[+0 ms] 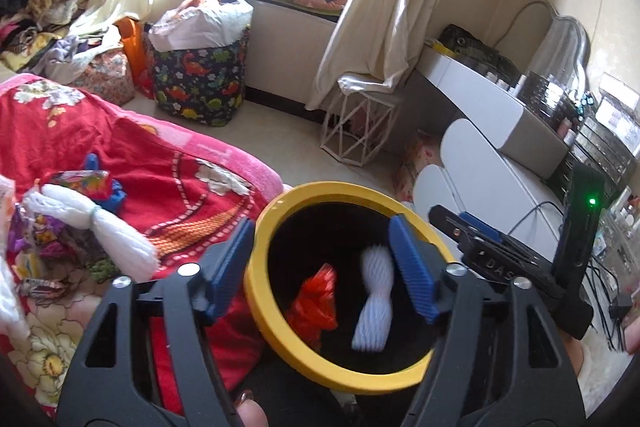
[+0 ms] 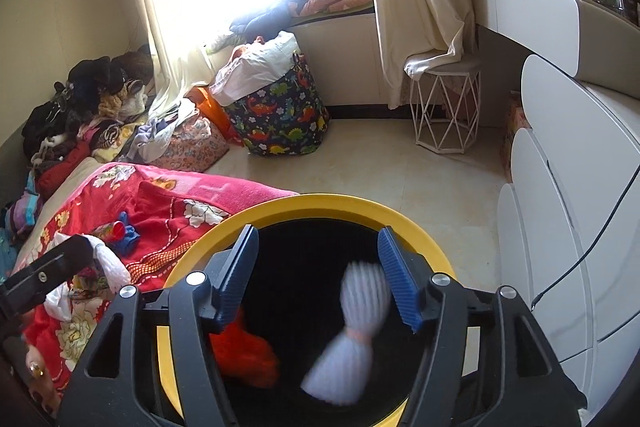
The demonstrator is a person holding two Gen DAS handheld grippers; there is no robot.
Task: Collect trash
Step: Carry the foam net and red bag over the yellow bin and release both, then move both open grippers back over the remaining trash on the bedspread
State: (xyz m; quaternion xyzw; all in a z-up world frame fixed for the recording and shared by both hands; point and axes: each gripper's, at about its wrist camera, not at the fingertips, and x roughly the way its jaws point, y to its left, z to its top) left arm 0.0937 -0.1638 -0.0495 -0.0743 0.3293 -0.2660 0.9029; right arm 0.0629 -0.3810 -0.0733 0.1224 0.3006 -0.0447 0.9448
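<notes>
A yellow-rimmed black bin [image 1: 256,291] [image 2: 320,207] stands beside the bed. Inside it lie a red wrapper [image 1: 314,301] [image 2: 244,355] and a white foam net sleeve [image 1: 374,303] [image 2: 352,331], blurred as if falling. My left gripper [image 1: 324,271] is open and empty, one finger outside the rim and one over the bin. My right gripper [image 2: 316,279] is open and empty over the bin mouth. More trash lies on the red blanket: a white foam net [image 1: 92,223] [image 2: 112,263], colourful wrappers [image 1: 86,183] and a blue scrap [image 2: 128,233].
The bed with the red floral blanket [image 1: 120,139] [image 2: 168,203] is at left. A dinosaur-print laundry basket [image 1: 200,79] [image 2: 280,115], a white wire stool [image 1: 356,127] [image 2: 444,107] and a white dresser [image 1: 480,155] [image 2: 560,227] stand around the tiled floor.
</notes>
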